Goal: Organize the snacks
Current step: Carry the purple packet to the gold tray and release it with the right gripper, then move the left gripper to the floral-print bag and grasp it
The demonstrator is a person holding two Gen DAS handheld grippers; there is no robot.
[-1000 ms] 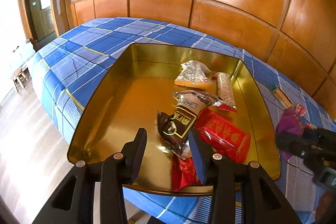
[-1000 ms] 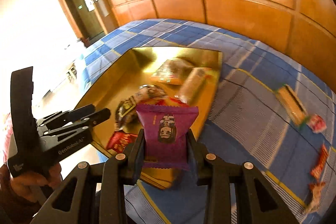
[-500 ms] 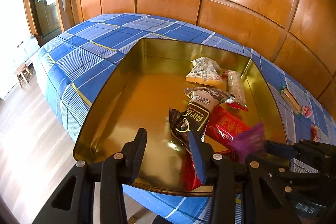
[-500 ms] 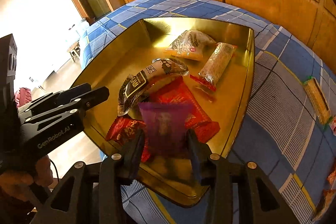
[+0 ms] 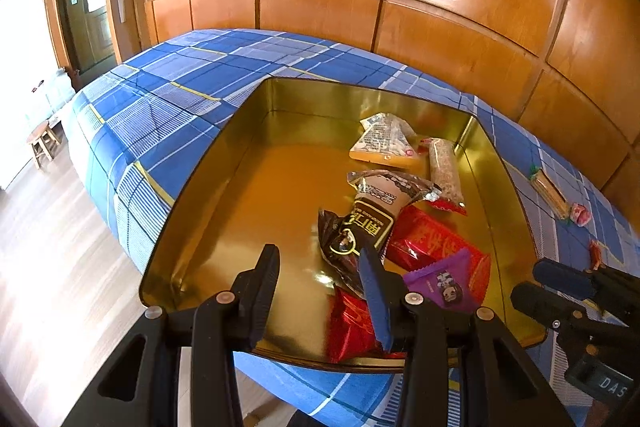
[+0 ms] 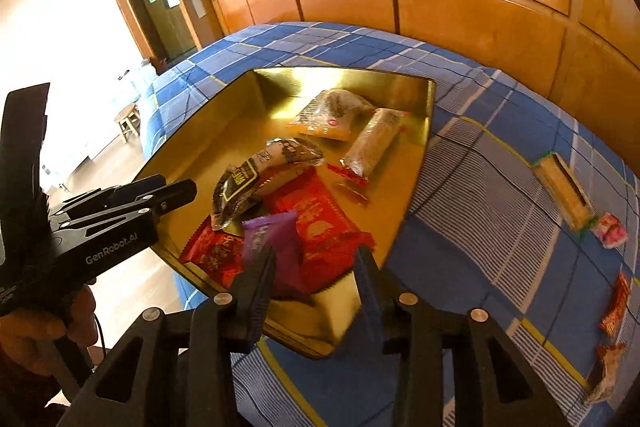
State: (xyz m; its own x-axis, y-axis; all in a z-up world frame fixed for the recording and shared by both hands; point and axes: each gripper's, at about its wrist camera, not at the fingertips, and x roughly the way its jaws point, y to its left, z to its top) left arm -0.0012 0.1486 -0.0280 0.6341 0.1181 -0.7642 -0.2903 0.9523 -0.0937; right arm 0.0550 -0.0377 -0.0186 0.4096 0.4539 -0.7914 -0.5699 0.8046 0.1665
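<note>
A: Left wrist view first: what was seen ahead of the left gripper (image 5: 320, 275)?

B: Its jaws were seen set narrowly apart with nothing between them, poised over the near rim of the gold tin (image 5: 224, 187). Just right of its right finger the purple packet (image 5: 444, 283) was seen lying in the tin, propped on the red packet (image 5: 432, 239). Beyond the fingertips the dark packet (image 5: 360, 223) was lying.

A: How was the purple packet judged to handle?

B: It was judged light, soft and crinkly, its film slippery; a hold across the flat middle or on a crimped end seam was thought best. Its lower corner was covered by the gripper's finger, and a second red packet (image 5: 352, 323) was half hidden there too.

A: And the right wrist view?

B: The right gripper (image 6: 316, 263) was seen with its jaws parted, having just been opening, and nothing was pressed between them; the purple packet (image 6: 276, 251) was lying just beyond the left finger, which hid its near end. Well off to the right, on the blue checked cloth (image 6: 480, 227), more snacks were scattered: a tan bar (image 6: 564, 191), a pink sweet (image 6: 610, 229) and small red packets (image 6: 616, 303), the lowest cut off by the frame edge. Print on every wrapper was too blurred to be read.
</note>
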